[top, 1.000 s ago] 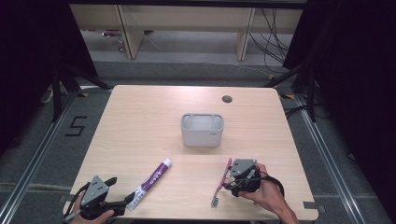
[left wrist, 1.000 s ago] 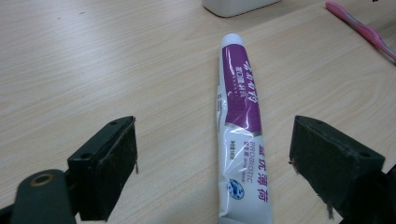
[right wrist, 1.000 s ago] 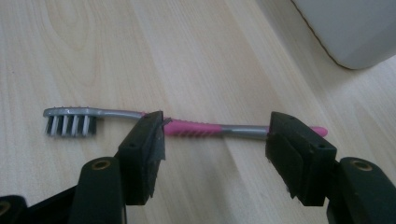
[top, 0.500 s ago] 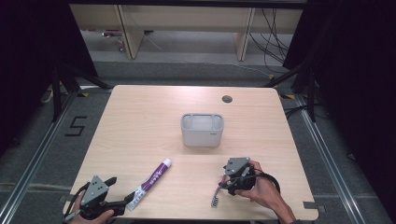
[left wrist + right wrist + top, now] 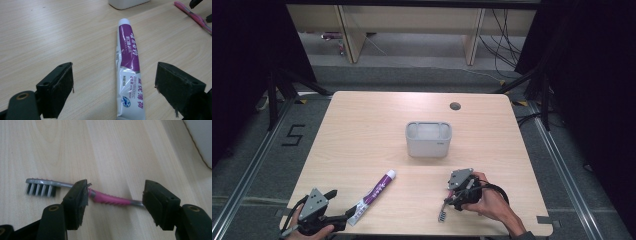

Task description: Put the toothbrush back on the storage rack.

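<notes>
A purple and white toothpaste tube lies on the wooden table, cap end toward the middle. My left gripper is open at the front left. Its jaws stand wide on either side of the tube's flat end without touching it. A pink toothbrush with a grey bristle head lies at the front right. My right gripper is open and points down over it. In the right gripper view the toothbrush handle runs crosswise between the jaws, its neck passing behind the left one.
A white rectangular container stands near the middle of the table, beyond both objects. A round cable hole sits near the far edge. Both hands work close to the front edge. Black frames and cables surround the table.
My right gripper has shifted a little left and toward the front edge, so it now covers the toothbrush handle. The left gripper and the tube have not moved.
</notes>
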`<state>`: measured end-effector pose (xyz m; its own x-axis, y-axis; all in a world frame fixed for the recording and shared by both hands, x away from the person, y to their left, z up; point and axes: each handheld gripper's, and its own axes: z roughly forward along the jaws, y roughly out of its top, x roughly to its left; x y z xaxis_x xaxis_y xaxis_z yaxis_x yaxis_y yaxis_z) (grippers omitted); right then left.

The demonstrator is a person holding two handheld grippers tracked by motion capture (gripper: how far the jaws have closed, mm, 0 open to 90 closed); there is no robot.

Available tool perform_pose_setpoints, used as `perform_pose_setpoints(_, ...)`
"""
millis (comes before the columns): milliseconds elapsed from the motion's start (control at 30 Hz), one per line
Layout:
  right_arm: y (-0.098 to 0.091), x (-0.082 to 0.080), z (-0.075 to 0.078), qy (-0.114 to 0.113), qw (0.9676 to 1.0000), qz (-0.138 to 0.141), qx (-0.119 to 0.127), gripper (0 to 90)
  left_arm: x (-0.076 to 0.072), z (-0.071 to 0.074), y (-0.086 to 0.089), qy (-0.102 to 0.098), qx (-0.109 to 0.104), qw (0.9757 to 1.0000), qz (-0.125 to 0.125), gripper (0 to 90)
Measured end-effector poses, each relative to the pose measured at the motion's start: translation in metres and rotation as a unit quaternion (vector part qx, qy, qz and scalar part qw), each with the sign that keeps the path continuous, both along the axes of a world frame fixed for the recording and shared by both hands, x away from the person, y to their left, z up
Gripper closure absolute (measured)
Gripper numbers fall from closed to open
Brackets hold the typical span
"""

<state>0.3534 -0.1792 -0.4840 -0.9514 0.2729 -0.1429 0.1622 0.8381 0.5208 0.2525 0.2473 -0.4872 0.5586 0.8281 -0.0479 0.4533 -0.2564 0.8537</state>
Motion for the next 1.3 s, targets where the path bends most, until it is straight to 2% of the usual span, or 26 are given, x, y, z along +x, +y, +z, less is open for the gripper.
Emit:
perform_pose_setpoints(33, 0.000, 0.001, -0.001, 0.006, 1.0000, 0.001, -0.003, 37.3, 0.000, 0.000, 0.000, 0.000, 0.001, 1.0000, 0.000, 14.8)
perform_pose_setpoints(133, 0.001, 0.003, -0.002, 0.007, 0.9999, 0.005, -0.005, 37.6, 0.000, 0.000, -0.001, -0.001, -0.004, 1.0000, 0.002, 14.8)
perform_pose_setpoints(167, 0.001, 0.003, -0.004, 0.016, 0.9998, 0.007, -0.011, 37.6, 0.000, 0.000, 0.000, 0.000, -0.002, 1.0000, 0.002, 14.8)
perform_pose_setpoints(333, 0.001, 0.005, -0.005, 0.015, 0.9998, 0.011, -0.012, 37.7, 0.000, 0.000, 0.000, 0.001, -0.001, 1.0000, 0.001, 14.8)
perform_pose_setpoints(400, 0.002, 0.007, -0.006, 0.013, 0.9996, 0.014, -0.020, 37.7, 0.000, 0.000, 0.000, 0.001, -0.001, 1.0000, 0.001, 14.8)
perform_pose_setpoints(467, 0.002, 0.007, -0.007, 0.019, 0.9995, 0.016, -0.021, 37.8, 0.000, 0.000, -0.001, 0.002, 0.002, 1.0000, 0.001, 14.8)
perform_pose_setpoints(767, 0.001, 0.009, -0.005, 0.027, 0.9992, 0.009, -0.026, 48.9, 0.000, 0.000, -0.001, 0.001, -0.002, 1.0000, 0.001, 14.8)
perform_pose_setpoints(800, 0.001, 0.009, -0.005, 0.027, 0.9991, 0.012, -0.030, 50.2, 0.000, 0.000, -0.001, 0.000, -0.002, 1.0000, 0.001, 14.8)
perform_pose_setpoints(867, 0.004, 0.009, -0.003, 0.042, 0.9980, 0.016, -0.045, 52.8, 0.000, 0.000, 0.000, 0.001, -0.001, 1.0000, 0.001, 14.8)
perform_pose_setpoints(1033, 0.007, 0.008, 0.000, 0.048, 0.9966, 0.006, -0.067, 58.9, 0.000, 0.000, 0.000, 0.000, -0.001, 1.0000, 0.001, 14.8)
perform_pose_setpoints(1067, 0.008, 0.009, 0.001, 0.046, 0.9961, 0.018, -0.073, 59.8, 0.000, 0.000, 0.000, 0.001, -0.001, 1.0000, 0.001, 14.8)
perform_pose_setpoints(1133, 0.010, 0.008, 0.002, 0.055, 0.9947, 0.006, -0.087, 61.5, 0.000, 0.000, -0.001, 0.001, -0.001, 1.0000, 0.000, 14.8)
perform_pose_setpoints(1167, 0.012, 0.008, 0.003, 0.055, 0.9936, 0.008, -0.099, 62.9, 0.000, 0.000, -0.001, 0.001, -0.001, 1.0000, 0.000, 14.8)
perform_pose_setpoints(1200, 0.013, 0.011, 0.003, 0.054, 0.9929, 0.025, -0.103, 63.7, 0.000, 0.000, -0.001, 0.001, -0.001, 1.0000, 0.000, 14.8)
perform_pose_setpoints(1233, 0.013, 0.011, 0.003, 0.054, 0.9929, 0.025, -0.103, 63.7, 0.000, 0.000, -0.001, 0.002, 0.000, 1.0000, 0.001, 14.8)
perform_pose_setpoints(1267, 0.014, 0.009, 0.004, 0.056, 0.9924, 0.010, -0.109, 64.4, 0.000, 0.000, 0.000, 0.002, 0.002, 1.0000, 0.000, 14.8)
perform_pose_setpoints(1300, 0.015, 0.011, 0.004, 0.055, 0.9918, 0.025, -0.113, 65.2, 0.000, 0.000, -0.001, 0.002, 0.001, 1.0000, 0.001, 14.8)
